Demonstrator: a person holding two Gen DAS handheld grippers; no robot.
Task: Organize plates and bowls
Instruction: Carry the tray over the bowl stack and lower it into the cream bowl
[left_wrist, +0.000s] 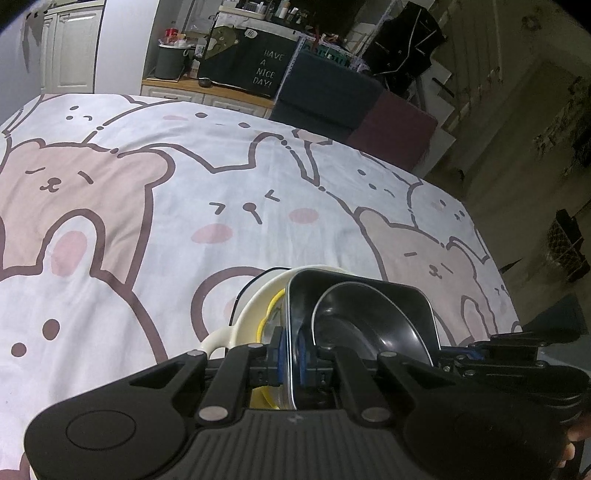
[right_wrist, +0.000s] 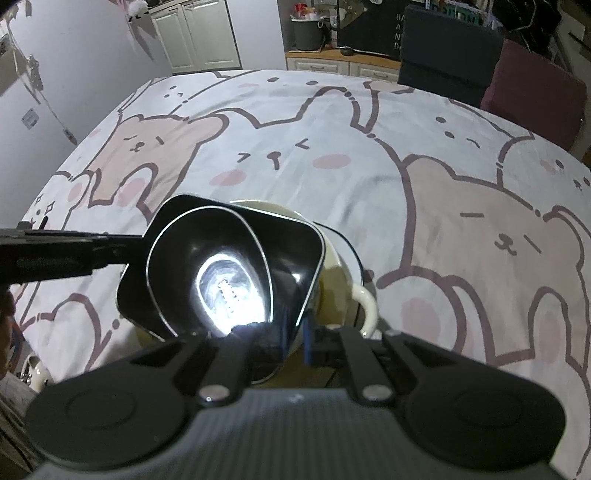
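Observation:
A black square dish (left_wrist: 388, 295) (right_wrist: 291, 236) sits nested in a cream bowl (left_wrist: 255, 306) with a side handle (right_wrist: 365, 306). A round dark bowl (left_wrist: 343, 321) (right_wrist: 207, 240) lies inside the dish, with a bright glare on its bottom. A white plate with a dark rim (right_wrist: 351, 247) shows under the stack. My left gripper (left_wrist: 291, 363) is shut on the dish's near rim, blue pads on either side of it. My right gripper (right_wrist: 295, 341) is shut on the opposite rim. Each gripper also shows in the other's view: the right gripper (left_wrist: 480, 350) and the left gripper (right_wrist: 122, 243).
The stack is near the front edge of a table covered with a bear-and-rabbit cloth (left_wrist: 221, 184). A dark blue chair (left_wrist: 325, 92) and a maroon chair (left_wrist: 395, 125) stand at the far side. A wooden counter (left_wrist: 207, 86) with a bin lies beyond.

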